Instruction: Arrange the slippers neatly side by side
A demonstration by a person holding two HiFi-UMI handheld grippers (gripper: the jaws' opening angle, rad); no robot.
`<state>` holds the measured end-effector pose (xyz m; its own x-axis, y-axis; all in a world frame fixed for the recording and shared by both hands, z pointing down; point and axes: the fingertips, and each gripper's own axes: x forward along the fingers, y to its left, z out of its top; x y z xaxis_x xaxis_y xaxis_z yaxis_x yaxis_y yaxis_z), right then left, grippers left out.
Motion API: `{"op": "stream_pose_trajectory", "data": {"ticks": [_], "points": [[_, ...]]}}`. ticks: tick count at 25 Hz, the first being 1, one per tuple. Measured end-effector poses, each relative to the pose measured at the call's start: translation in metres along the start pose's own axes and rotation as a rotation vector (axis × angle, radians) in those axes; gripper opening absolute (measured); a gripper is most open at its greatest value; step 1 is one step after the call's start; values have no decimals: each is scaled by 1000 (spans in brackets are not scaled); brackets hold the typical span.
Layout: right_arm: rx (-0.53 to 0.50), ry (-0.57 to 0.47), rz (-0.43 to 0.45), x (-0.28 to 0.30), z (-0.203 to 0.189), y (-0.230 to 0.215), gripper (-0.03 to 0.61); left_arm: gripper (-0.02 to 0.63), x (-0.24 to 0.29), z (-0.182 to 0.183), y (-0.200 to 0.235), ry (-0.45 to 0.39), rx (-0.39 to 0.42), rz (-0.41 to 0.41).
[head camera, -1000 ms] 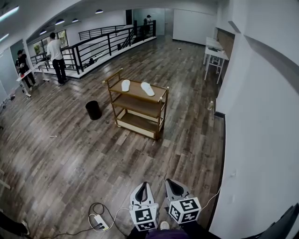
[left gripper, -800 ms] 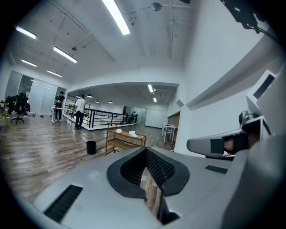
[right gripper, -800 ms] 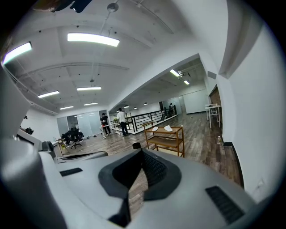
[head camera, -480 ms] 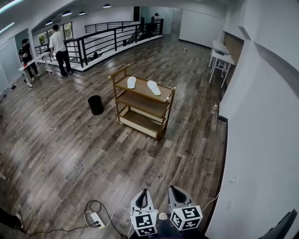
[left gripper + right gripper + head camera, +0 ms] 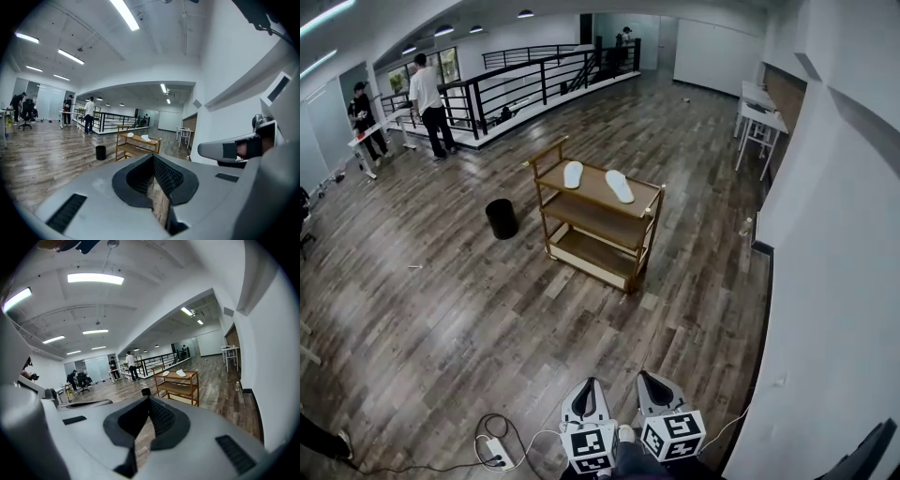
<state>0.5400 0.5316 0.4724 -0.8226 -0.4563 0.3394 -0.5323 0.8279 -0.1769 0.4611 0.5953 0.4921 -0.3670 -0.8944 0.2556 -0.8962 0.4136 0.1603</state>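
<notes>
Two white slippers lie apart on the top shelf of a wooden cart [image 5: 649, 202] in the middle of the room: the left slipper [image 5: 573, 173] and the right slipper [image 5: 620, 186], angled away from each other. They show small and far in the left gripper view as slippers [image 5: 140, 137] and in the right gripper view as slippers [image 5: 174, 373]. My left gripper [image 5: 585, 392] and right gripper [image 5: 652, 383] are side by side at the bottom of the head view, far from the cart, both shut with nothing held.
A black bin [image 5: 501, 217] stands on the wood floor left of the cart. A power strip with cables [image 5: 499, 451] lies by my feet. A white wall [image 5: 834, 262] runs along the right. Two people [image 5: 429, 104] stand by a railing far left. White tables [image 5: 762, 120] stand far right.
The view has advanced toward the cart, which now sits slightly lower and to the right in the head view. Both grippers stay shut, side by side.
</notes>
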Motion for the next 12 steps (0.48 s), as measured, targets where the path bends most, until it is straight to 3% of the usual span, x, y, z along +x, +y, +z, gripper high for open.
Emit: {"op": "stream_pose_trajectory", "data": {"ticks": [12], "points": [[-12,6,67,56,35,-53,-2,0,73,23,-18,-13,-17,67]]}}
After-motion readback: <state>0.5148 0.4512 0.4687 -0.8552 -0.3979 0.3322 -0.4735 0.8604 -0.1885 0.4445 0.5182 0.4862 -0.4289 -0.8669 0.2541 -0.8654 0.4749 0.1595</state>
